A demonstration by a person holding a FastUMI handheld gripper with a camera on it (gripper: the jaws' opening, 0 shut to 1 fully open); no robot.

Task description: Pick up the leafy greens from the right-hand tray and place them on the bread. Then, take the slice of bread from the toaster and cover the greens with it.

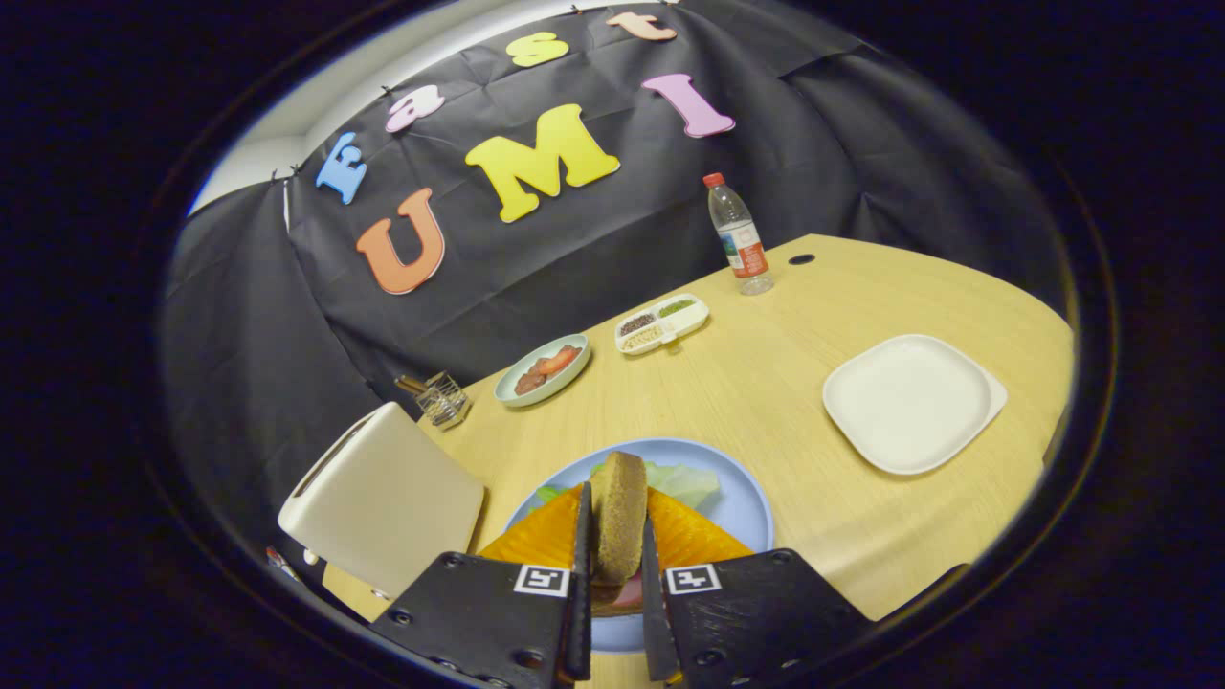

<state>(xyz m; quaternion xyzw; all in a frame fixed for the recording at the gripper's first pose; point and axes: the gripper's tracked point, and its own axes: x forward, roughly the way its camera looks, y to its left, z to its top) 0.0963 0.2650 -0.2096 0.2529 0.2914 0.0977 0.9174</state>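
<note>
Left of the fingers, the toaster stands on the wooden surface, with a small clear holder beyond it near the booth wall. Further beyond, a pale green dish holds reddish and brown food, and a divided tray sits just to its right. The gripper pinches a slice of bread edge-on, both fingers pressing its flat sides. The slice is held above the blue plate, where the leafy greens lie just ahead of the fingers on an orange layer. A water bottle stands far beyond. Right of the fingers, well apart from the blue plate, a white square plate rests on the surface.
</note>
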